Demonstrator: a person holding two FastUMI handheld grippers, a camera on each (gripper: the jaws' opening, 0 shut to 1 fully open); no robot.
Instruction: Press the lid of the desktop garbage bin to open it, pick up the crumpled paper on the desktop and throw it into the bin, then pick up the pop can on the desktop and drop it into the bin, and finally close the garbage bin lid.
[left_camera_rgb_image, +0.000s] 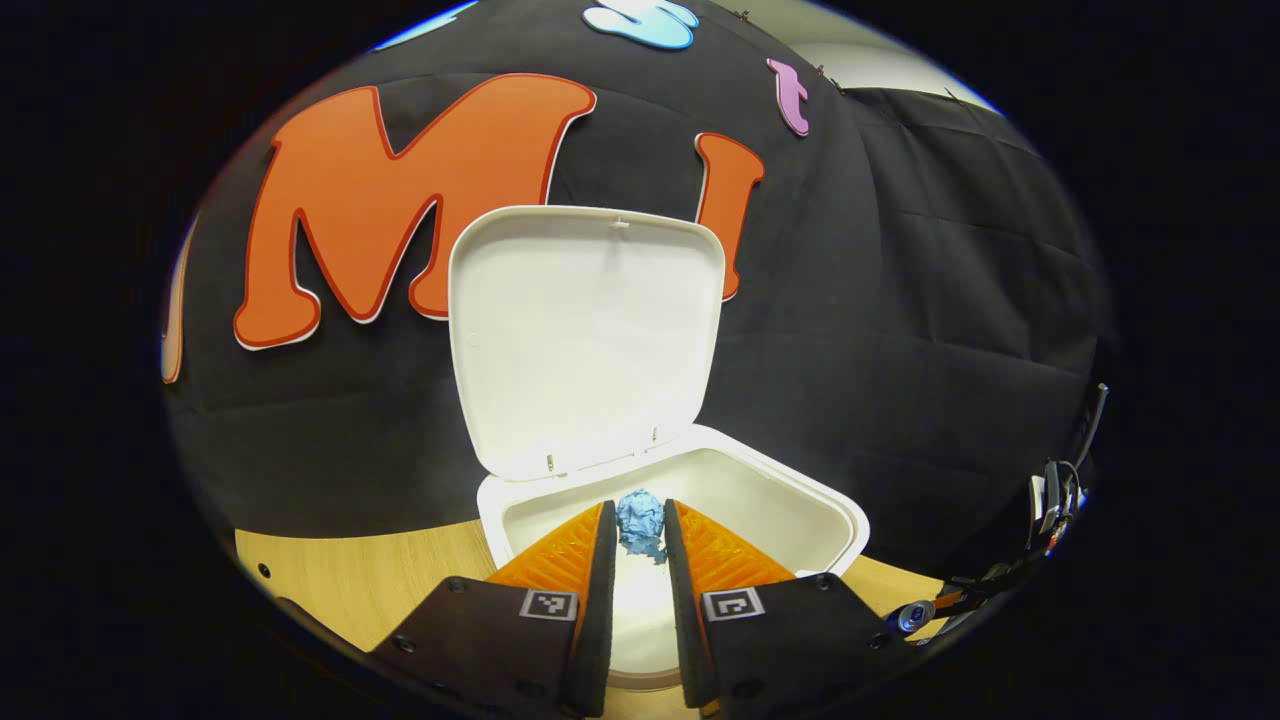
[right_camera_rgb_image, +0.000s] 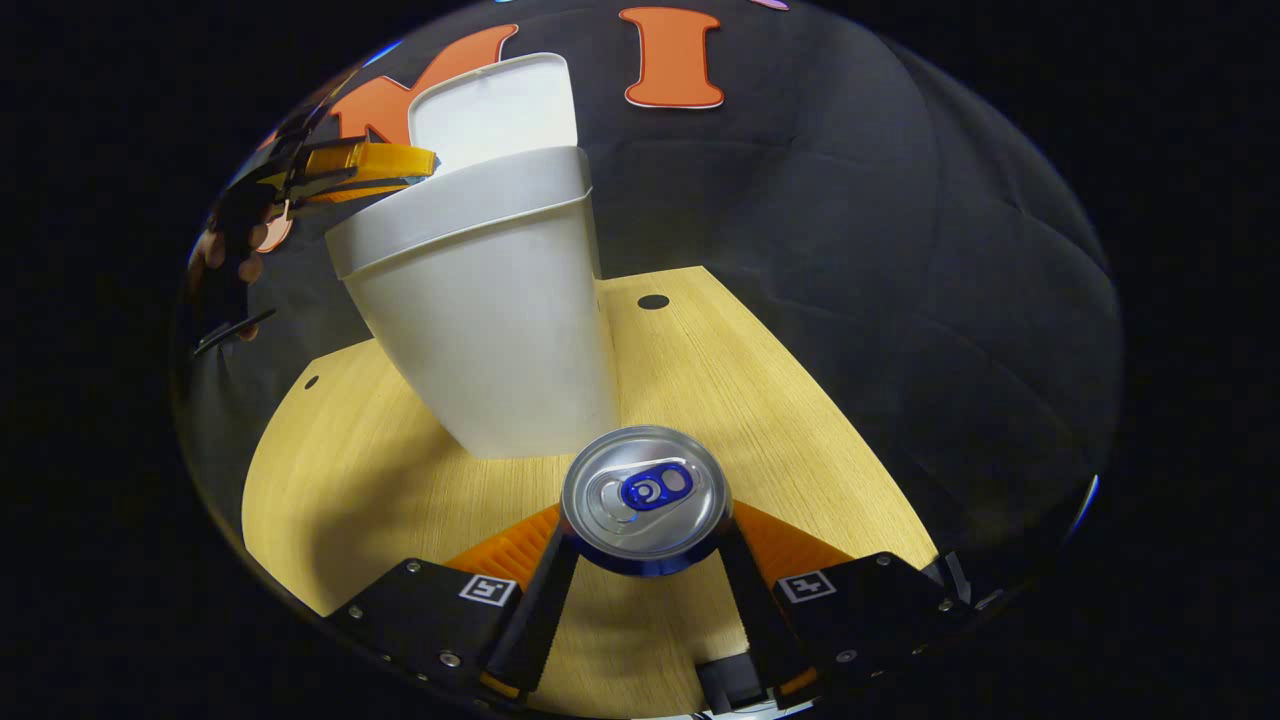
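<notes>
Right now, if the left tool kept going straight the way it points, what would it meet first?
Likely the crumpled blue paper between its fingers, over the open white plastic bin; beyond it, the bin's raised lid. Depth is unclear.

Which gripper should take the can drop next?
Right. The right gripper brackets the can standing beside the bin; the left gripper is over the open bin with the paper.
</notes>
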